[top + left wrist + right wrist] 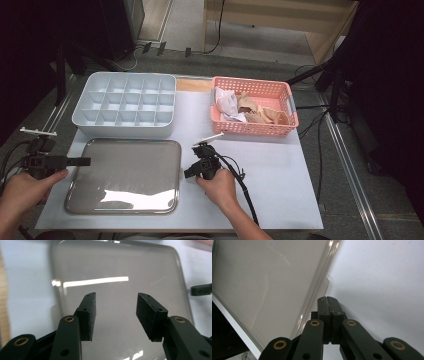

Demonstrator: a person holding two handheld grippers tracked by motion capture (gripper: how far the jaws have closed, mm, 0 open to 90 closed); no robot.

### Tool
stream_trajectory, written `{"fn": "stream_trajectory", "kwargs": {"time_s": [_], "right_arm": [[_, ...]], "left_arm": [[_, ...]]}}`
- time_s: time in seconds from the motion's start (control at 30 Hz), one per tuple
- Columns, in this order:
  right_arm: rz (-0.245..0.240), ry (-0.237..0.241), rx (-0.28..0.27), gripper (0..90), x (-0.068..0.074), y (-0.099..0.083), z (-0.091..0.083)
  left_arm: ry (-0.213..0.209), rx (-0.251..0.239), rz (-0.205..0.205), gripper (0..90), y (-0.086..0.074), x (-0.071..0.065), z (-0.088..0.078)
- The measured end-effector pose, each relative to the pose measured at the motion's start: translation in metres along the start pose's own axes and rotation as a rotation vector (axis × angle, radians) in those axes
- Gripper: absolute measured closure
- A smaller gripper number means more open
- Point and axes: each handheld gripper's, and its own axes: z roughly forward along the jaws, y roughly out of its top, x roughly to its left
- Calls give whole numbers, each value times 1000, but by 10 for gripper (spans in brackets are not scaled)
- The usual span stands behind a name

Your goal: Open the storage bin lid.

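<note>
Tray (125, 175) lies flat on the white desk (280, 170), near edge, long axis running left-right across the high view. Both claws sit at its short ends: left claw (82, 161) just off the left rim, pointing right over it; right claw (189, 173) at the right rim, pointing left.

Right claw (328, 300) is closed, pads pressed together w/ nothing between them, tips beside the raised tray lip (317, 295), maybe touching; can't tell for sure. Left claw (116, 305) is open, pads apart, nothing in the gap, tray (120, 270) straight ahead and below.

So the tray is between the two claws, abt equally near each. Judging by this, any grab of the tray needs the right claw to reopen first and straddle the rim; the left one only has to drop and close on its edge.

Materials: tray is brushed steel, smooth, glossy, shallow, rounded corners, thin rolled lip – slippery, little to bite on. Pads (90, 315) are black, gritty foam-like blocks.

Behind the tray: grey plastic organiser (125, 102), grid of compartments, bare. To its right a pink perforated basket (287, 102) w/ crumpled white and beige soft items (250, 110), well apart from both claws.
</note>
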Motion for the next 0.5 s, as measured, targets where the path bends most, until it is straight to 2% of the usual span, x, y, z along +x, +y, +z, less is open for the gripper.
{"fn": "stream_trajectory", "kwargs": {"time_s": [0.1,0.27,0.5], "right_arm": [[0,4,4,900,3,-2,5],[-10,7,-22,900,4,-2,5],[-37,-4,-97,900,3,-10,8]], "left_arm": [[-8,-5,13,503,2,-7,2],[-15,-13,31,495,3,-13,3],[-29,-17,53,495,5,-24,12]]}}
